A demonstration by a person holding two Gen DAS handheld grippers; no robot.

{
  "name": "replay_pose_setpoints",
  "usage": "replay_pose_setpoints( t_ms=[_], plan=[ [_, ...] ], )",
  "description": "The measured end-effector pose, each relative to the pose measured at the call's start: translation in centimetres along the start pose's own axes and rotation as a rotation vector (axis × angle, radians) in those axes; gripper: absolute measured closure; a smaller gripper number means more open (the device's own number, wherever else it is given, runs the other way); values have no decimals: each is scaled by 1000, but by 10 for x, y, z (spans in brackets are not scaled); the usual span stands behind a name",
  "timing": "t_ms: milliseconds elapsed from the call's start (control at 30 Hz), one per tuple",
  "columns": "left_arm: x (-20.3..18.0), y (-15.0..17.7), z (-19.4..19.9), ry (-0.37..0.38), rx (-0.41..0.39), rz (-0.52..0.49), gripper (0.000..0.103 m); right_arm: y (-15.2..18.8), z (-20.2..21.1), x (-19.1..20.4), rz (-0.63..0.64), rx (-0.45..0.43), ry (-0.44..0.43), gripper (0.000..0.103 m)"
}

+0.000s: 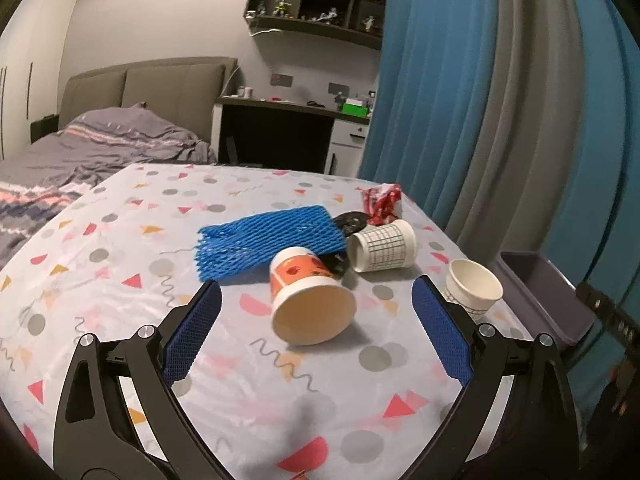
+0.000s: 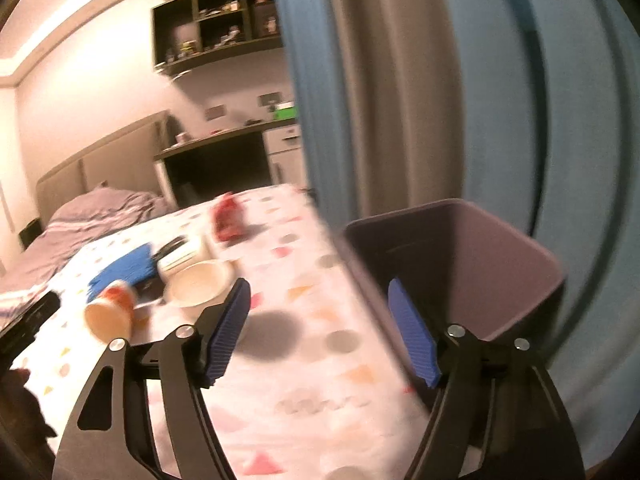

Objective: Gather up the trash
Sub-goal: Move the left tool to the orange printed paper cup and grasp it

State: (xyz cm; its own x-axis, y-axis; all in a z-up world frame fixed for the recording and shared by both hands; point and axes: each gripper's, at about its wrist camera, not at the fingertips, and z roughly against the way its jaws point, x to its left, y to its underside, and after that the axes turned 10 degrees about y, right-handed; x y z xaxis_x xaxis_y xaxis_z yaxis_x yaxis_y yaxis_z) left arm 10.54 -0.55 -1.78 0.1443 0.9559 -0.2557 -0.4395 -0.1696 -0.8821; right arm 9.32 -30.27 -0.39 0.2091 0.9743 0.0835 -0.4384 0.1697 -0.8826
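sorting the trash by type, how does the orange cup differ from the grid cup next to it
The orange cup has an orange printed band; the grid cup is white with thin dark grid lines. The orange cup's open mouth faces the left wrist camera, showing its inside; the grid cup's mouth points right, away from it. The orange cup lies nearer the camera, partly on the blue mesh; the grid cup lies farther back. Both are paper cups tipped on their sides.

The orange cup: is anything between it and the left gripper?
Nothing visible. The orange cup lies on its side, mouth toward the open left gripper, with only bare tablecloth between them. The blue net lies behind it.
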Motion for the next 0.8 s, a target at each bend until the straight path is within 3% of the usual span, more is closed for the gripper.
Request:
replay_pose_setpoints(
  t_ms=[200,433,667,733,800],
  plan=[
    [9,1,-2,-4,20,25,9,8,0,29,23,24,-60,30],
    [10,3,-31,-3,87,18,9,11,3,44,34,31,-87,30],
    [39,4,-49,-32,154,61,9,15,3,52,46,40,-114,30],
    [43,5,-54,-41,177,50,13,15,3,56,49,40,-124,30],
    [44,5,-59,-41,196,38,29,14,4,60,50,39,-138,30]
  ],
)
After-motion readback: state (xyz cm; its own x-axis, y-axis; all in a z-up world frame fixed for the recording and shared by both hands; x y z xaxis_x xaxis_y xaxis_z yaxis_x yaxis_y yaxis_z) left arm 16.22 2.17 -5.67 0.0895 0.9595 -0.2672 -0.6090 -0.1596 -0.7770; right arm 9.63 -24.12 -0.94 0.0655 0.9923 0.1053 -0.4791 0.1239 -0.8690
